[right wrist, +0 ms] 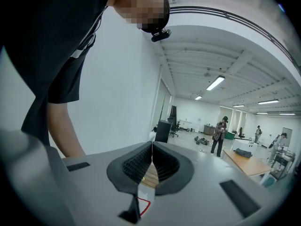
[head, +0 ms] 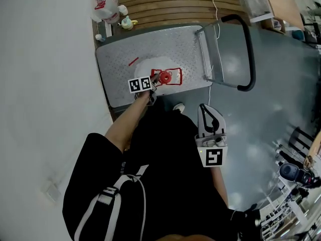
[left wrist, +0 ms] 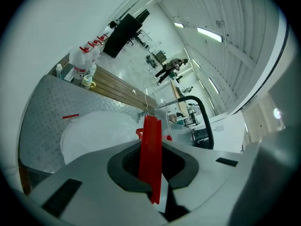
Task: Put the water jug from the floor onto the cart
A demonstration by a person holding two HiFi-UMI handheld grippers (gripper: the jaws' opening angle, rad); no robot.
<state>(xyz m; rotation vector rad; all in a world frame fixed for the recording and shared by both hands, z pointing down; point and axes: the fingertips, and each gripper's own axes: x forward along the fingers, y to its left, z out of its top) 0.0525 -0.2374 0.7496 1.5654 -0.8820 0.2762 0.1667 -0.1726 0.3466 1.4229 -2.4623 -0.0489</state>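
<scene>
Our left gripper (head: pixel 154 79) has its fingers clenched on the red handle (left wrist: pixel 151 149) of the water jug (head: pixel 146 67), which sits on the cart (head: pixel 120 59) by its near edge, so we think letting go comes next, while our right gripper (head: pixel 204 109) has its fingers shut on nothing.

Cart deck (head: pixel 120 69): bare metal, raised tread pattern, dull grey. Push bar (head: pixel 249 49): black, matt, maybe rubber sleeve. Jug (head: pixel 145 65) near deck's front edge: whitish translucent plastic, smooth; handle (head: pixel 168 76) red plastic, glossy. Slats (head: pixel 175 4) past deck's far edge: brown wood, smooth. Floor (head: pixel 271 114): grey, glossy, mirrors lights. Right gripper (right wrist: pixel 152 143): body matt grey plastic; pads (right wrist: pixel 137 164) black, ribbed. Shirt (head: pixel 165 185): black cloth, matt.
</scene>
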